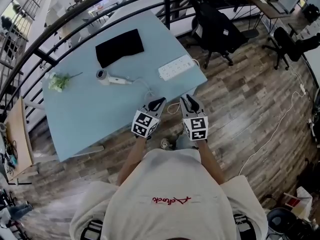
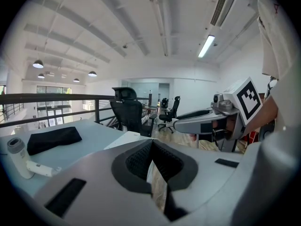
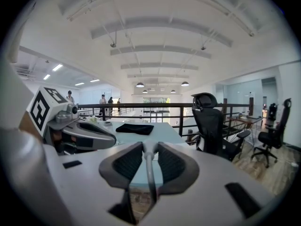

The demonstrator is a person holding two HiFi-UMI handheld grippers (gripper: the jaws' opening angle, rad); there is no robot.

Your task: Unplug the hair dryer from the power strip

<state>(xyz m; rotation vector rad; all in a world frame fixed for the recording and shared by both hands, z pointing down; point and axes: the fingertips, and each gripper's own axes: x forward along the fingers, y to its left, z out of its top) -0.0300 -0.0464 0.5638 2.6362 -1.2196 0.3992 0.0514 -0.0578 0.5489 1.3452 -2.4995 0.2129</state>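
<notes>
A white hair dryer (image 1: pixel 107 77) lies on the light blue table (image 1: pixel 90 114), with a white power strip (image 1: pixel 176 67) near the table's right edge. The dryer's thin white cable (image 1: pixel 171 109) runs off the front edge to a loop between my two grippers. My left gripper (image 1: pixel 156 103) hangs just off the table's front edge, shut with nothing in it (image 2: pixel 151 147). My right gripper (image 1: pixel 189 102) is beside it, jaws closed on the white cable (image 3: pixel 149 173), which runs straight down between the pads. The dryer (image 2: pixel 19 157) also shows at the left of the left gripper view.
A folded black cloth (image 1: pixel 120 47) lies at the back of the table and a small flower sprig (image 1: pixel 59 81) at its left. A black office chair (image 1: pixel 215 26) stands beyond the table's right end. A dark railing (image 1: pixel 75 14) curves behind. The floor is wood planks.
</notes>
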